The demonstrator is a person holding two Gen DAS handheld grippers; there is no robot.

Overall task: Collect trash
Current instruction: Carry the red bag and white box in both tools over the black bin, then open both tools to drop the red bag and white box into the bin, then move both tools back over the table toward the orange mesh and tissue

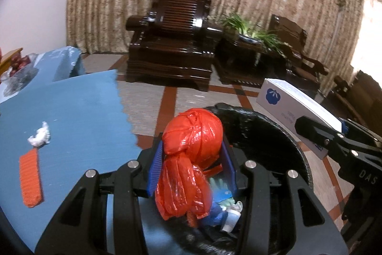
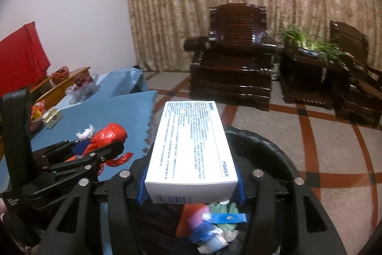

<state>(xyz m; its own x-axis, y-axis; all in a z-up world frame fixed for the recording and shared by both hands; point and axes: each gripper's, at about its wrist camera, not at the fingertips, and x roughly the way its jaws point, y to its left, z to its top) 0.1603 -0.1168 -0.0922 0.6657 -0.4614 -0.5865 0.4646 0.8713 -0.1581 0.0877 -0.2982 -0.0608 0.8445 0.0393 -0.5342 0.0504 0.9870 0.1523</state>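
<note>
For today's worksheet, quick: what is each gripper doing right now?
Left gripper: closed on the red plastic bag.
Right gripper: closed on the white box.

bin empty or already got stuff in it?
Not empty. The black-lined bin already holds a few crumpled scraps and wrappers at the bottom, visible below both grippers' loads in each wrist view.
</note>
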